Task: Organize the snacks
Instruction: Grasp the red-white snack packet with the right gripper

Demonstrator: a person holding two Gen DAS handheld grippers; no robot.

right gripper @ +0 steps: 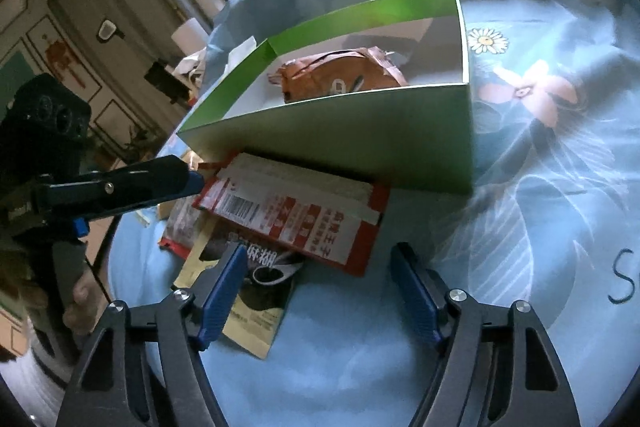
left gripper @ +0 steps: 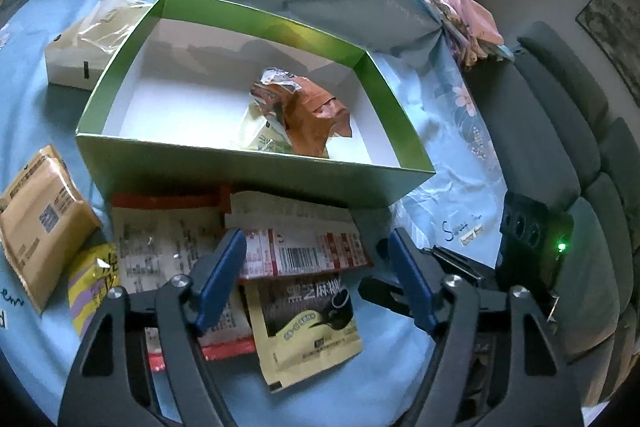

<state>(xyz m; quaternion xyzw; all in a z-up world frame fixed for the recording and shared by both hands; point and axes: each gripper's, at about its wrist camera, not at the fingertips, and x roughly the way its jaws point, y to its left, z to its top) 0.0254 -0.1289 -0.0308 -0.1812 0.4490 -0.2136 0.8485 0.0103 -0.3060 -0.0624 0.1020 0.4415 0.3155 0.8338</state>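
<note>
Sorting barely begun: open green cardboard box (left gripper: 256,163) holds 2 packets, a crumpled orange wrapper (left gripper: 316,115) over a pale yellow sachet (left gripper: 260,139). At least 5 packets wait on the blue floral cloth (left gripper: 452,187) before it, the red-and-white barcoded packet (left gripper: 304,247) topmost. Left gripper (left gripper: 316,279) and right gripper (right gripper: 320,291) both gape, empty.

We see green box (left gripper: 248,163): smooth cardboard, satin green outside, matt white inside. Orange packet (left gripper: 316,115) in it: crinkled glossy foil. Red-and-white packet (left gripper: 304,247): shiny plastic film, as is black-and-yellow sachet (left gripper: 308,323). Tan packet (left gripper: 44,223): matt, paper-like. Tissue pack (left gripper: 92,43): clear glossy wrap. Blue floral sheet (right gripper: 540,155): soft matt cloth, lightly creased. We note left gripper (left gripper: 316,279) and right gripper (right gripper: 320,287): matt black plastic arms, ribbed blue pads, bright metal screws.
</note>
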